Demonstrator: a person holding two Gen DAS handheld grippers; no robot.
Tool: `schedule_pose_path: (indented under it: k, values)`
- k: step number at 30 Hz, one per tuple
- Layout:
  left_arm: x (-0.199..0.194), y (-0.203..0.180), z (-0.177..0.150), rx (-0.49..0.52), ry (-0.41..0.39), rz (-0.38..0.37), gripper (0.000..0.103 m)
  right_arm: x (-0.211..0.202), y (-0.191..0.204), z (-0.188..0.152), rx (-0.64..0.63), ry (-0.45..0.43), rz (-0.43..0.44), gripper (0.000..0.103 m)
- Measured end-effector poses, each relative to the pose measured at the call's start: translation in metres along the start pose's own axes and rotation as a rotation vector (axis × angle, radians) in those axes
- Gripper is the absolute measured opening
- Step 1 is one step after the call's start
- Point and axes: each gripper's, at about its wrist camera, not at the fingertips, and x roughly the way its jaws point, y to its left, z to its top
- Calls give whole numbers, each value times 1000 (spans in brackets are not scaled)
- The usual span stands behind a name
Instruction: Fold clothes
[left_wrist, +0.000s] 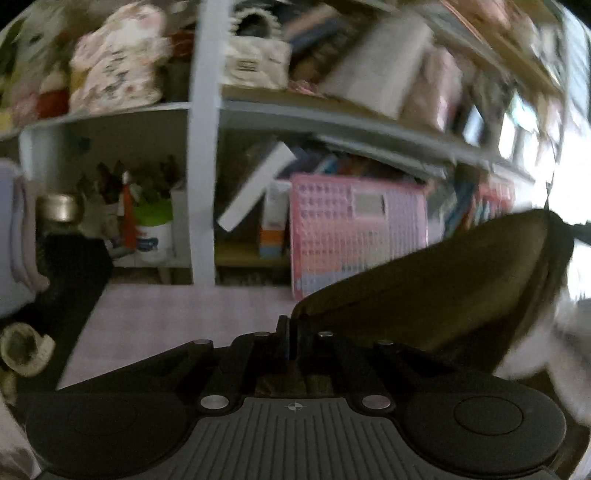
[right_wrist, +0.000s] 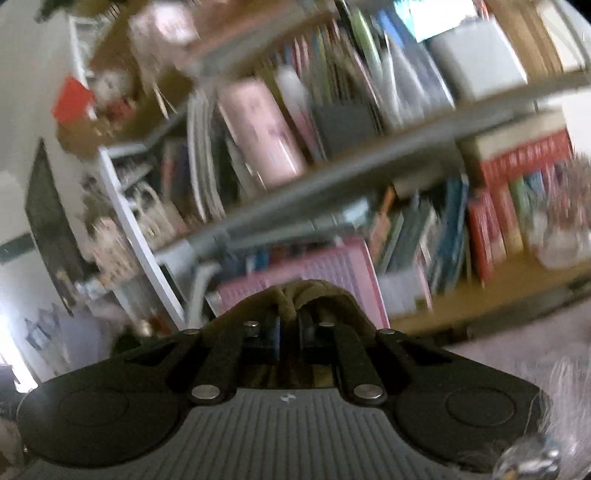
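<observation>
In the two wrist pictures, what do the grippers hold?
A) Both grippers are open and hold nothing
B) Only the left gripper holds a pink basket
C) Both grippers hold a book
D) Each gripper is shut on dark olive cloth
D: the left gripper is closed on the dark olive cloth, and the right gripper pinches a bunch of the same-looking cloth.

A pale grey shelving unit (left_wrist: 201, 147) is filling the background, crowded with books (right_wrist: 509, 206), bags and a pink perforated basket (left_wrist: 354, 229). A pinkish checked worktop (left_wrist: 177, 314) is lying below it. Bright daylight is washing out the window (left_wrist: 576, 184) at right.
</observation>
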Motion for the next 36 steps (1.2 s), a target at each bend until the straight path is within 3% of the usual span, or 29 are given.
schedule_pose_path:
  k: [1,3,4,5,6,7,9,11,13,17,18,21,24,26,30,36]
  values:
    - [4,5,3,-34,-6,2,2,4,2,3,-18,6,-10,8]
    - [45,13,-3,-37,120,121,10,37,0,-1,-90,67,-89,11]
    - [66,17,-6,-38,183,181,14,60,-6,-7,-117,119,-137,31]
    - [86,21,-9,-39,245,241,15,84,-14,-15,-131,188,-192,44]
    - [106,25,-12,-40,307,301,15,103,-23,-23,-140,251,-257,51]
    - [111,28,-17,-27,345,362,15,109,-29,-30,-137,292,-303,46]
    - [93,27,-25,-40,312,360,18,112,-39,-41,-109,359,-361,45]
    - [74,27,-32,-85,275,344,29,102,-47,-52,-48,399,-325,45]
    - [55,26,-37,-158,235,318,33,95,-51,-67,-9,460,-310,46]
    - [37,17,-55,-277,240,312,41,94,-61,-93,63,537,-385,45]
    - [38,14,-60,-282,249,316,42,96,-63,-98,54,547,-408,44]
    - [37,4,-74,-291,276,322,42,107,-62,-106,-66,572,-474,25]
    - [35,2,-82,-305,289,318,42,118,-61,-115,-187,596,-539,23]
    - [35,3,-83,-301,295,325,42,126,-69,-114,-247,594,-570,24]
    - [35,5,-82,-316,273,310,43,123,-71,-104,-238,564,-574,26]
    - [50,12,-77,-325,222,289,40,66,-37,-102,-179,506,-525,31]
